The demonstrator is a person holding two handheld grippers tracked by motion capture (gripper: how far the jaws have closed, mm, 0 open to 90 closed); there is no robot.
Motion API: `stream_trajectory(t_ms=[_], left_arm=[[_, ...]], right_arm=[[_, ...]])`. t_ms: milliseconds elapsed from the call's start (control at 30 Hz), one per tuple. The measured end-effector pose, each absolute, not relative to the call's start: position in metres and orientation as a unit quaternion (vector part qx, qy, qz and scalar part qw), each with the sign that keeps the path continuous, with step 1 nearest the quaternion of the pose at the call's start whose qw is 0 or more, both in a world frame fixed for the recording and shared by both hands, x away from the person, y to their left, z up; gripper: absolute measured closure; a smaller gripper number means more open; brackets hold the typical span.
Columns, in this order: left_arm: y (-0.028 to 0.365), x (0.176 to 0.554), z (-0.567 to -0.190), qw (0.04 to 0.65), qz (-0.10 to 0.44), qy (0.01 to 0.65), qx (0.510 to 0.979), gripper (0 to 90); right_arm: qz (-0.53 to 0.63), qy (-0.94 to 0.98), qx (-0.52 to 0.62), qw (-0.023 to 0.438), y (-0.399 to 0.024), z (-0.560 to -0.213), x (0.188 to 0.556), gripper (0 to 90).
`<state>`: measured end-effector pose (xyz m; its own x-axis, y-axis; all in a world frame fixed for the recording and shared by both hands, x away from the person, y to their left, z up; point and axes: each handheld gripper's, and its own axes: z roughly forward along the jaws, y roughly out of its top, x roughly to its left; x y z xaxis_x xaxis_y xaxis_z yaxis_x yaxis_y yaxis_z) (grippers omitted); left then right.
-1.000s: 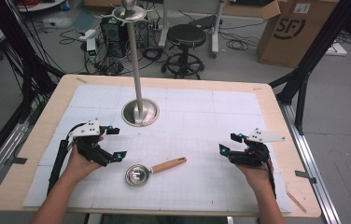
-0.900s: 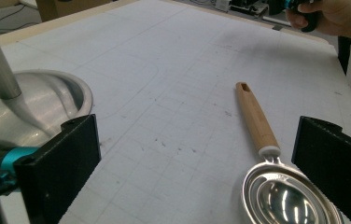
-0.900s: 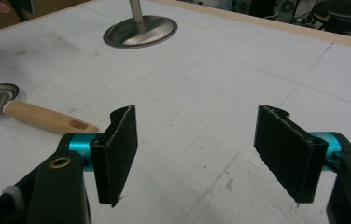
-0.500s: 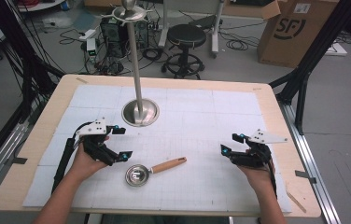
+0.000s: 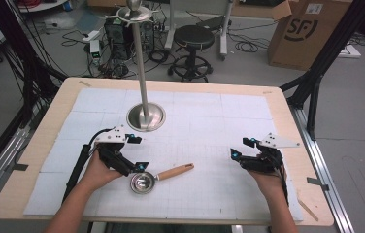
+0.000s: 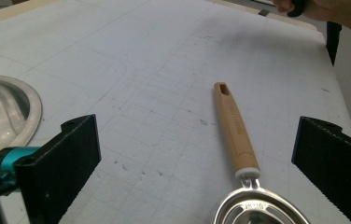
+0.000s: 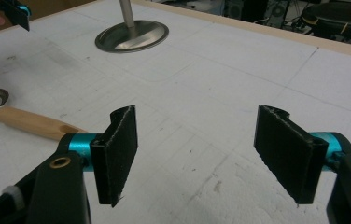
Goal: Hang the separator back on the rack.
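A small metal strainer spoon [image 5: 142,183] with a wooden handle [image 5: 174,172] lies on the white mat, bowl toward the left. My left gripper [image 5: 137,152] is open just above and left of the bowl, one fingertip close to its rim. In the left gripper view the handle [image 6: 233,126] and bowl [image 6: 257,212] lie between the wide-apart jaws of the left gripper [image 6: 201,163], nearer the right one. My right gripper [image 5: 241,148] is open over the mat, well right of the handle's tip. In the right gripper view the right gripper [image 7: 204,149] holds nothing, and the handle [image 7: 33,122] lies to its left.
A metal stand with a round base [image 5: 145,116] and a tall pole [image 5: 139,58] rises at the mat's back centre. The wooden table edge [image 5: 311,194] frames the white mat [image 5: 205,126]. A stool, cables and a cardboard box stand on the floor beyond.
My left gripper has moved right and slightly forward, closing in on the spoon's bowl. The right gripper and the spoon have stayed in place.
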<state>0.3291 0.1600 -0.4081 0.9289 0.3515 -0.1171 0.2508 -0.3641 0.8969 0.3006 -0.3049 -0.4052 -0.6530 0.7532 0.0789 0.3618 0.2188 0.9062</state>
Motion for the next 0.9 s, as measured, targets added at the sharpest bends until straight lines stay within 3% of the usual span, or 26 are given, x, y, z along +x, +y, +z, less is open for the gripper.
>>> stream_trajectory(t_ms=[900], left_arm=[[0.101,0.327,-0.418,0.396,0.024,0.166,0.903,1.8]], right_arm=[[0.49,0.763,0.376,0.19,-0.306,-0.409,0.299,29.6]])
